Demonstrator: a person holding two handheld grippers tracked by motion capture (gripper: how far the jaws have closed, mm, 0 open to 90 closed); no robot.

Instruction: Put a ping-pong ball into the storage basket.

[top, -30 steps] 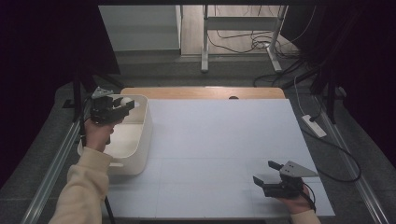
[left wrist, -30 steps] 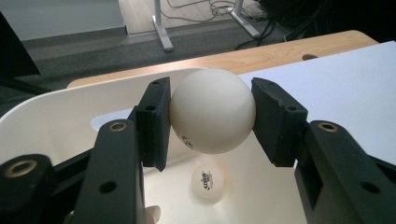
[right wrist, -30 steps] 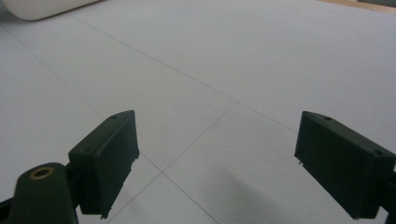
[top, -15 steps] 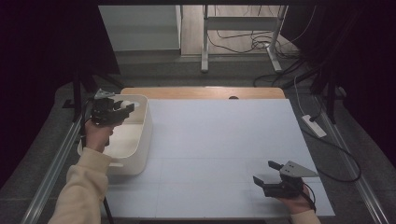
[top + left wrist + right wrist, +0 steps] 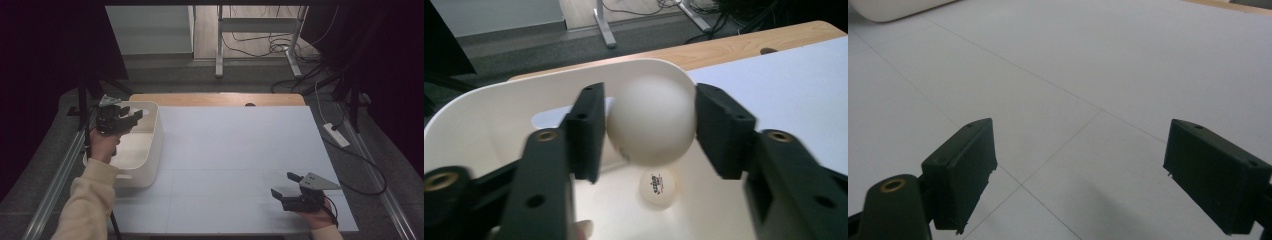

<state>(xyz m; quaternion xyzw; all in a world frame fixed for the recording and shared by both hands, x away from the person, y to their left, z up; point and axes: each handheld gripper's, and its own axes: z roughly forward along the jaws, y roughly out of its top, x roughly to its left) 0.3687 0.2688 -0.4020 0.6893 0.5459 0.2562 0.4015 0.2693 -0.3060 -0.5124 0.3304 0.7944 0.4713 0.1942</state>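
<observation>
My left gripper (image 5: pixel 131 116) hangs over a white plastic bin (image 5: pixel 150 145) at the table's left. In the left gripper view a white ball (image 5: pixel 651 120) sits between its pads (image 5: pixel 586 130), blurred at its lower edge. The jaws of the left gripper (image 5: pixel 649 100) have just been opening, and the ball looks loose between them. A second white ball (image 5: pixel 658 186) with a printed mark lies on the floor of the bin (image 5: pixel 484 115) below. My right gripper (image 5: pixel 283 184) rests low at the table's front right, open, with nothing between its jaws (image 5: pixel 1080 175).
A white sheet (image 5: pixel 235 160) with faint grid lines covers the table, with a wooden strip (image 5: pixel 215 99) at its far edge. A white power strip (image 5: pixel 336 134) lies off the right side. Table legs and cables stand beyond the far edge.
</observation>
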